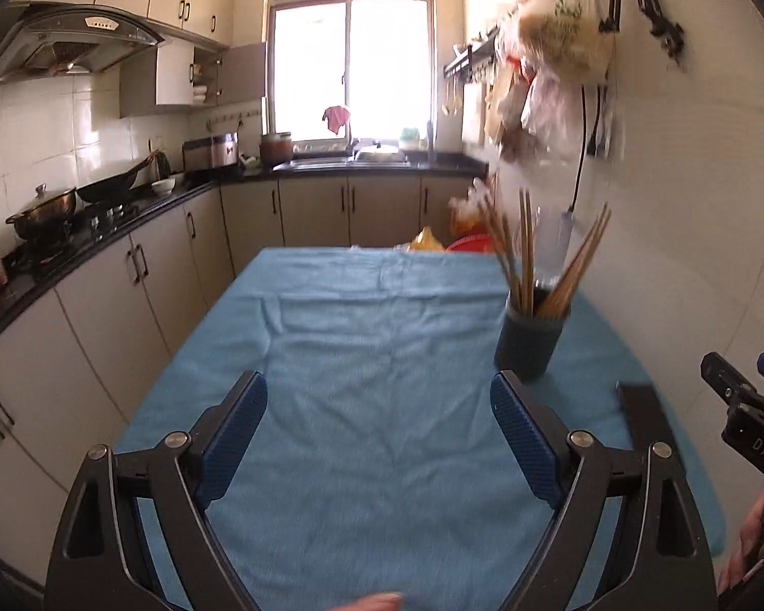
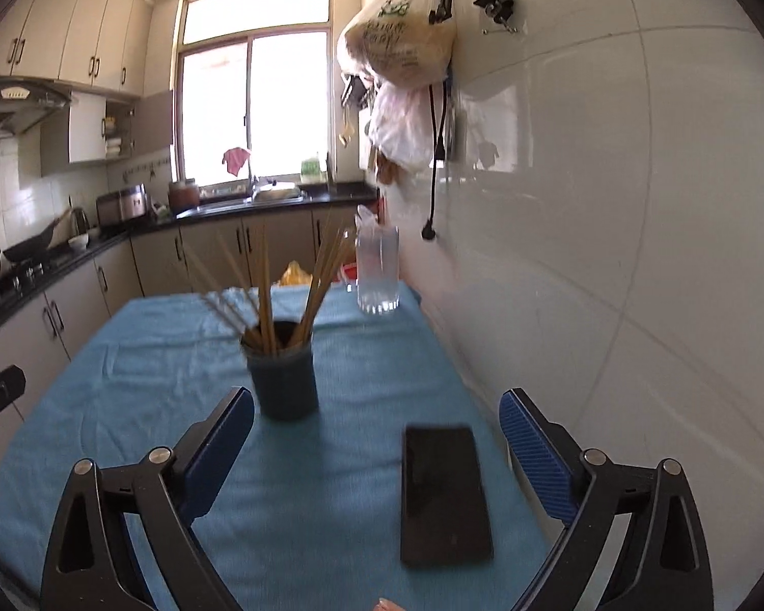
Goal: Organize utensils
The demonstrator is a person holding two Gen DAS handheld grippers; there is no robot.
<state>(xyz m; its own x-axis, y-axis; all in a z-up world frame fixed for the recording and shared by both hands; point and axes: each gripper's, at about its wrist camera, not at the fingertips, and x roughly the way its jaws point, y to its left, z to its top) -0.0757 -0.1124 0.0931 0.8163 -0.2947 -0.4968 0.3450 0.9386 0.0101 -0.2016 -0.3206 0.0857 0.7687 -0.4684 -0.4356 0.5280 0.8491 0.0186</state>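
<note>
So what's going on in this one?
A person holds a gripper in each hand over a table with a blue cloth. Both the left gripper and the right gripper are open and empty. The chopsticks already stand in a dark cup. A black phone lies flat on the cloth between the right gripper's fingers, untouched, and a clear bottle stands farther back by the wall.

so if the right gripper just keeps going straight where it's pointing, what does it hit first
Probably the black phone lying flat on the blue cloth, just ahead between the open right gripper fingers. The chopstick holder sits left of that line, though depth is uncertain.
</note>
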